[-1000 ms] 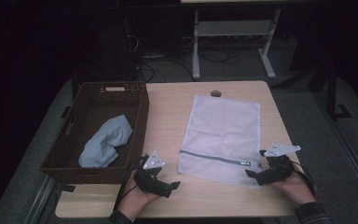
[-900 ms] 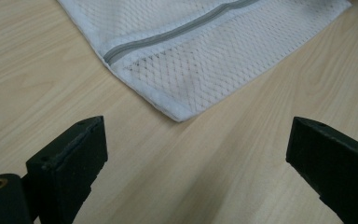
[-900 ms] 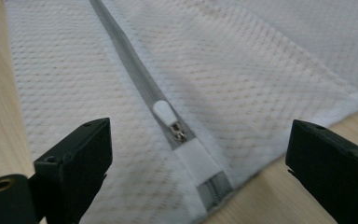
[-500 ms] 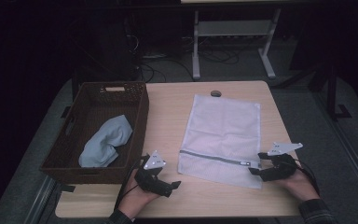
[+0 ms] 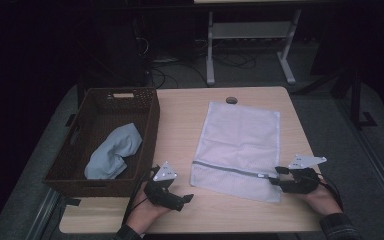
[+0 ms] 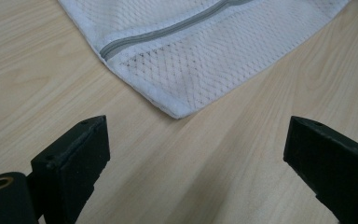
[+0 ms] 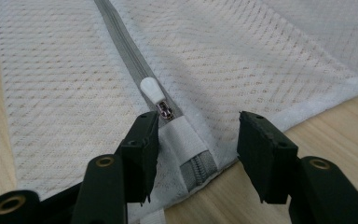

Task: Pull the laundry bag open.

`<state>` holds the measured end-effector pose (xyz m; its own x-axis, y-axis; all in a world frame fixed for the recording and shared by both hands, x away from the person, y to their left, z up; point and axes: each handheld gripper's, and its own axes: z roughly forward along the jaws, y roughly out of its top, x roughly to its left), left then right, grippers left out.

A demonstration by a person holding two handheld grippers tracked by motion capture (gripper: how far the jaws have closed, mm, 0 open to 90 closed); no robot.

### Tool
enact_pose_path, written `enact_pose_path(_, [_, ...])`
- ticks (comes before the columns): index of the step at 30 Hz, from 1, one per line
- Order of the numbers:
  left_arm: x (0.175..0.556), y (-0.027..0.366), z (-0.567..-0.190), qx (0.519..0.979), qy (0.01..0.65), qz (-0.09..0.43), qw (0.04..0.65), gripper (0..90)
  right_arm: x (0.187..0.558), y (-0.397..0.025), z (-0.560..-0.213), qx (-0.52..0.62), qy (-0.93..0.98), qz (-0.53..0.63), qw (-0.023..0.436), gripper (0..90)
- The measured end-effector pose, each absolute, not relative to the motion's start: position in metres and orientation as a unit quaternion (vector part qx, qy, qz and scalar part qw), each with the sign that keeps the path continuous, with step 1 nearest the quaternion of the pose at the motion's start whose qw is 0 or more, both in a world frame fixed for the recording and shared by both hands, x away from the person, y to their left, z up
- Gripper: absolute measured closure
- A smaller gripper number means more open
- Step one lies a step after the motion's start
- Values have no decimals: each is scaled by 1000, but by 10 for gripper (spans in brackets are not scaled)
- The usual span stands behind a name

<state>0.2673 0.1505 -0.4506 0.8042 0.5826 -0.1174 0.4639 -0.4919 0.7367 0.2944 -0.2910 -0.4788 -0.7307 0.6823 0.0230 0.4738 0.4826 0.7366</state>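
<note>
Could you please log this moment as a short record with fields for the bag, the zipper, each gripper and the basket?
bag: white mesh laundry bag lying flat on the table
zipper: grey, closed; white zipper pull at the right end
right gripper: open, jaws astride the zipper end
left gripper: open, near the bag's left corner, apart from it
basket: brown wicker basket holding a light blue cloth

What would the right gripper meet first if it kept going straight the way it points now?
Probably the white zipper pull of the mesh bag: the open right gripper already straddles the zipper's end tab, and the pull lies just ahead, though depth is uncertain.
</note>
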Motion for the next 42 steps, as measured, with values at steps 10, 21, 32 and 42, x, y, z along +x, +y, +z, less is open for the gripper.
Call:
enact_pose_path(10, [267,150,-452,862,302,68,401,67,294,-292,-479,352,842,381,149,723])
enact_pose_path(21, [268,149,-451,861,296,60,410,126,299,-297,-478,381,830,389,120,845])
enact_pose_path(32, [273,142,-446,856,286,37,430,202,295,-296,-467,375,819,421,106,844])
enact_pose_path(42, [277,132,-443,854,266,24,446,275,287,-280,-457,351,820,441,100,844])
